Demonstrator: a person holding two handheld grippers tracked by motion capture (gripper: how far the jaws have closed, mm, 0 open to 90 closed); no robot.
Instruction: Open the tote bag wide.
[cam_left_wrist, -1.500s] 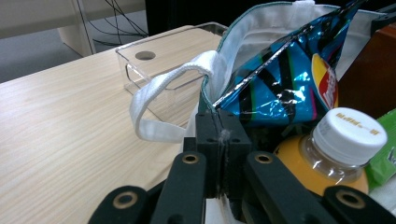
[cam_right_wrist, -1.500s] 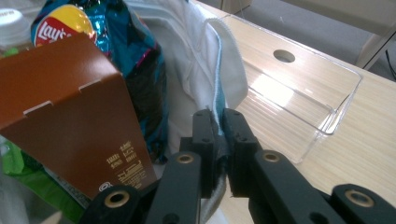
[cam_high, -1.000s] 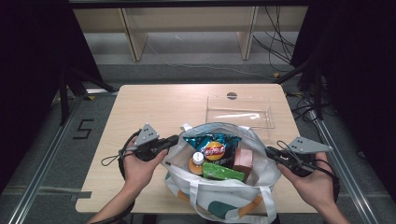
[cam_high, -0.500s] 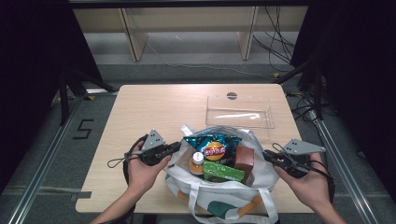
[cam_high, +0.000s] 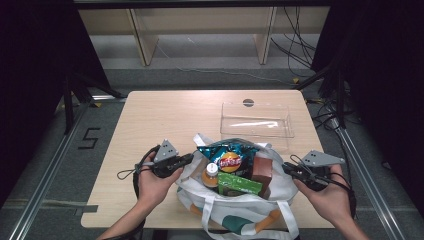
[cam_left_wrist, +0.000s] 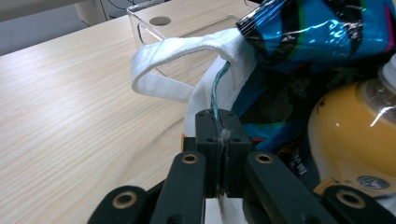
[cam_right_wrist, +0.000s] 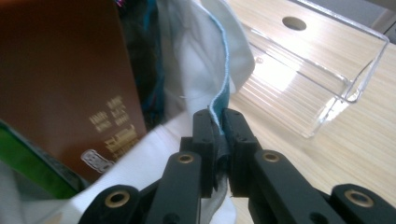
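Between the two grippers sits the white tote bag (cam_high: 235, 205), stuffed with a chip bag (cam_high: 227, 156). Left gripper (cam_left_wrist: 218, 135) is pinched tight on the bag's rim; right gripper (cam_right_wrist: 219, 128) is clamped on the opposite rim, beside a brown box (cam_right_wrist: 60, 74).

Black two-jaw left gripper (cam_left_wrist: 218, 140) and right gripper (cam_right_wrist: 219, 122), brass-coloured pivot rivets, grey three-cornered top plates, black trailing cables.
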